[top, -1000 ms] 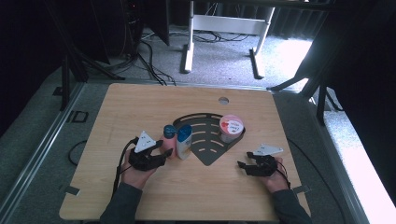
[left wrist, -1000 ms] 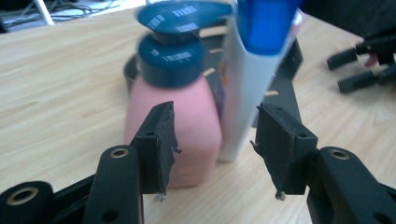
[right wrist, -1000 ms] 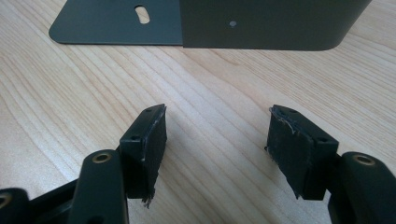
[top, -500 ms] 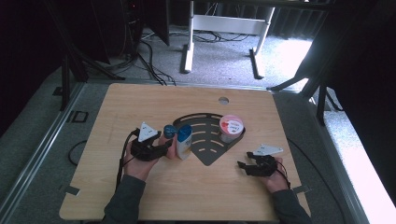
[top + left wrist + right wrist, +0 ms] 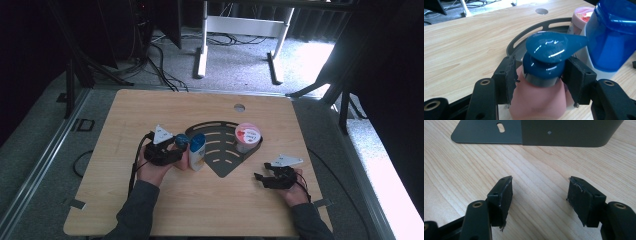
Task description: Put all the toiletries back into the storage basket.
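A pink bottle (image 5: 536,102) with a blue pump head (image 5: 549,47) stands between the jaws of my left gripper (image 5: 540,77), whose pads press on its shoulder and collar. The jaws have just been closing on it. In the high view this gripper (image 5: 179,150) sits left of centre, with the pump bottle (image 5: 182,152) right beside a white bottle with a blue cap (image 5: 197,152). My right gripper (image 5: 260,177) rests low at the right, open, with bare wood between its fingers (image 5: 502,192).
A dark fan-shaped slotted plate (image 5: 225,155) lies mid-table, with a pink tub (image 5: 247,136) standing on its right part. Its edge (image 5: 564,132) lies just ahead of the right gripper. A round hole (image 5: 239,107) is in the tabletop near the far edge.
My left gripper has shifted away from the person and slightly right, carrying the pump bottle closer to the white bottle. The right gripper has stayed put.
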{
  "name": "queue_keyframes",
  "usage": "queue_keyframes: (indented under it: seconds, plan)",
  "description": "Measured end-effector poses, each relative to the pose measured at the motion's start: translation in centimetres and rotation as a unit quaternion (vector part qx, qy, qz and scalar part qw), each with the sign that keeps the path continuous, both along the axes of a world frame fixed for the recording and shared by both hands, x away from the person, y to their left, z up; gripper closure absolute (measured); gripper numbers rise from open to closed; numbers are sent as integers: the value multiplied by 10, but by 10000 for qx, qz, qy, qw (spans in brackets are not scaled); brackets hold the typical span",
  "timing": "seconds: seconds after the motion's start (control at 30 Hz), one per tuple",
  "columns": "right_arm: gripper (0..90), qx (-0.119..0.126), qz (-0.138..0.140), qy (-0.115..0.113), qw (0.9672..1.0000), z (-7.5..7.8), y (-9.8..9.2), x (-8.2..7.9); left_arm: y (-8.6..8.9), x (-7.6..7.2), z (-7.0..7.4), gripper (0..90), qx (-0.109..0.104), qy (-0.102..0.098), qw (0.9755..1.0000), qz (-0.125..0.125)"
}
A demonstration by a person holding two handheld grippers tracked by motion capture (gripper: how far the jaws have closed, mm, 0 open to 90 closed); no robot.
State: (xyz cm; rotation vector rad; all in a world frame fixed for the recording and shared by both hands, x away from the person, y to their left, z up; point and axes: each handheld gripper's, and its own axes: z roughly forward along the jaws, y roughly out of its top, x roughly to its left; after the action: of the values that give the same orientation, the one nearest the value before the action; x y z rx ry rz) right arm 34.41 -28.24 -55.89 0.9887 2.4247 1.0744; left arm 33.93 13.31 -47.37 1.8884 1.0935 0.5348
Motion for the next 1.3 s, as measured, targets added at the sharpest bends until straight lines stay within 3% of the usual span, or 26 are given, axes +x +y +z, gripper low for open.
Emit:
queue_keyframes:
  seconds: [0.67, 1.17, 1.3]
  plan:
    - [353, -9, 29, -6, 10000, 0, 0, 0, -5, 17, -2, 446, 25, 166, 9997, -171]
    - [346, -11, 47, -8, 10000, 0, 0, 0, -11, 23, 0, 493, 51, 169, 9996, -207]
    - [344, -10, 50, -5, 10000, 0, 0, 0, -12, 25, 0, 513, -28, 228, 9995, -203]
